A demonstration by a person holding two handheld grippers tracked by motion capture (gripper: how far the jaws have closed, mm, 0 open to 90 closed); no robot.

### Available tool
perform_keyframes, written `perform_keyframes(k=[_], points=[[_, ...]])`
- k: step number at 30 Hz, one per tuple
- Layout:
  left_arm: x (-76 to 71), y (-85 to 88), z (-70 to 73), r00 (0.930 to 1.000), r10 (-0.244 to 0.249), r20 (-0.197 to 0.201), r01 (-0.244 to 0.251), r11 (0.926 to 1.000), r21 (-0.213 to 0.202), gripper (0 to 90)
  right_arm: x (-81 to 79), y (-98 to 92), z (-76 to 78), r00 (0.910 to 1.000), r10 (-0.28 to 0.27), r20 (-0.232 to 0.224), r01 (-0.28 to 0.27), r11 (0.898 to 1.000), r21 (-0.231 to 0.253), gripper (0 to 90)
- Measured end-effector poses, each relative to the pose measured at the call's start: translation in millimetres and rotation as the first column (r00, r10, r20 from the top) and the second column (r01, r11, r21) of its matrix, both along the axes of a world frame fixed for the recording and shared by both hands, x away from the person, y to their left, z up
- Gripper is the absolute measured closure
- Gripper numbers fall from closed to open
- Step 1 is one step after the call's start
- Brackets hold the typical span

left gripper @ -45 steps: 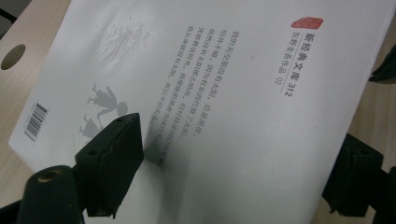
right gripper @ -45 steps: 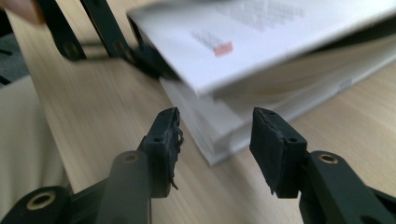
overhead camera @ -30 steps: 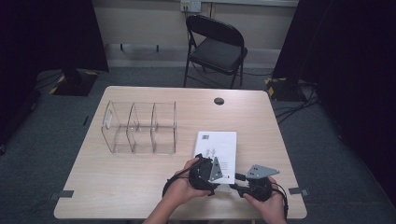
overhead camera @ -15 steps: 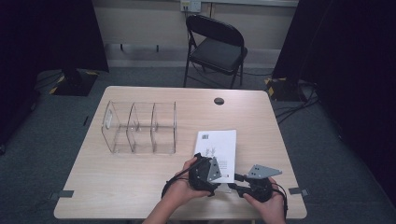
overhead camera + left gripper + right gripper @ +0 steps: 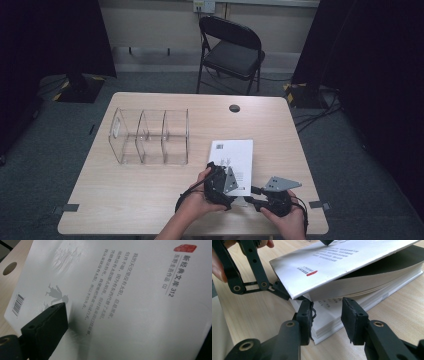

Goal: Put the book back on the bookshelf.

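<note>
Pale wood bench (image 5: 150, 195), dark curtained room, chair (image 5: 231, 50) behind, book (image 5: 352, 277) cover lifted, left claw (image 5: 220, 184) opening wide around the cover, right claw (image 5: 327, 315) narrow at the corner.

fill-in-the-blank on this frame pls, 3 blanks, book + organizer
1. The white book lies on the table with its cover partly ____.
2. The clear organizer holds ____ items.
3. The chair beyond the table is ____ in colour.

Missing words: lifted; no; black
</note>
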State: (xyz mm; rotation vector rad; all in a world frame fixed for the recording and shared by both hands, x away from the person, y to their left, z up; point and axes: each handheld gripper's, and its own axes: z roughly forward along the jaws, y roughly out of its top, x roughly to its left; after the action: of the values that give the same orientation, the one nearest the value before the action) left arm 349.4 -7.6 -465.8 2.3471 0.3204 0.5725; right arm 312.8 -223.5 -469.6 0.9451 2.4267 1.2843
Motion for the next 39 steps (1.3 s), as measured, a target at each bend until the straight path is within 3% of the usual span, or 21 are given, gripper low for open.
perform_keyframes(k=[3, 6, 7, 8, 9, 10, 12, 15, 17, 19, 23, 28, 39], points=[[0.1, -0.8, 3.0, 0.9999, -0.002, -0.012, 0.002, 0.9996, 0.028, 5.4, 0.1, -0.4, 0.0, 1.0, 0.003, -0.003, -0.003, 1.0, -0.001, 60.0], [-0.2, -1.4, 4.3, 0.9999, -0.01, -0.013, 0.01, 0.9997, 0.021, 9.8, 0.3, -0.9, 0.7, 1.0, 0.003, 0.001, -0.003, 1.0, -0.002, 58.6], [-0.9, -1.8, 4.7, 0.9997, -0.021, -0.01, 0.021, 0.9995, 0.023, 11.4, -0.5, -0.9, 1.0, 1.0, 0.003, 0.007, -0.003, 1.0, -0.003, 53.4], [-3.4, -3.9, 5.2, 0.9994, -0.033, -0.005, 0.034, 0.9981, 0.052, 13.0, -0.4, -1.1, 0.5, 1.0, 0.005, 0.003, -0.005, 1.0, 0.004, 46.8], [-3.4, -3.9, 5.2, 0.9994, -0.033, -0.005, 0.034, 0.9981, 0.052, 14.2, -0.5, -1.5, 0.3, 1.0, 0.005, 0.005, -0.005, 1.0, 0.023, 42.8], [-4.7, -5.8, 4.7, 0.9991, -0.041, 0.014, 0.039, 0.9961, 0.08, 15.2, -0.6, -2.0, 0.7, 0.9999, 0.005, 0.01, -0.005, 1.0, 0.023, 40.9], [-6.3, -8.5, 5.7, 0.9992, -0.039, 0.009, 0.038, 0.9935, 0.107, 17.0, -1.5, -3.9, 0.7, 0.9997, 0.007, 0.025, -0.007, 1.0, -0.002, 34.3], [-8.2, -6.4, 15.3, 0.9984, -0.056, 0.014, 0.054, 0.992, 0.114, 24.5, -2.6, -10.0, -7.4, 0.9995, 0.03, 0.009, -0.03, 0.999, -0.03, 29.9], [-6.2, -4.9, 19.5, 0.9983, -0.057, -0.011, 0.058, 0.9921, 0.111, 26.3, -2.5, -13.4, -14.7, 0.9989, 0.045, -0.01, -0.046, 0.998, -0.045, 27.6], [-5.7, -5.5, 20.4, 0.9978, -0.065, -0.005, 0.066, 0.9906, 0.12, 27.0, -2.1, -13.8, -19.0, 0.9971, 0.072, -0.026, -0.073, 0.995, -0.07, 26.3], [-8.0, -6.7, 24.4, 0.9975, -0.071, -0.002, 0.071, 0.986, 0.151, 30.9, -2.7, -11.9, -22.3, 0.9947, 0.103, -0.006, -0.103, 0.99, -0.097, 24.3], [-5.7, -5.8, 31.1, 0.9965, -0.082, -0.013, 0.084, 0.9853, 0.149, 34.4, -1.8, -10.6, -21.7, 0.9953, 0.095, -0.019, -0.096, 0.993, -0.076, 18.8], [-0.1, -5.5, 46.1, 0.9963, -0.071, -0.048, 0.079, 0.9815, 0.174, 40.4, -3.6, -4.7, -19.3, 0.9923, 0.115, 0.045, -0.11, 0.989, -0.099, 14.6]])
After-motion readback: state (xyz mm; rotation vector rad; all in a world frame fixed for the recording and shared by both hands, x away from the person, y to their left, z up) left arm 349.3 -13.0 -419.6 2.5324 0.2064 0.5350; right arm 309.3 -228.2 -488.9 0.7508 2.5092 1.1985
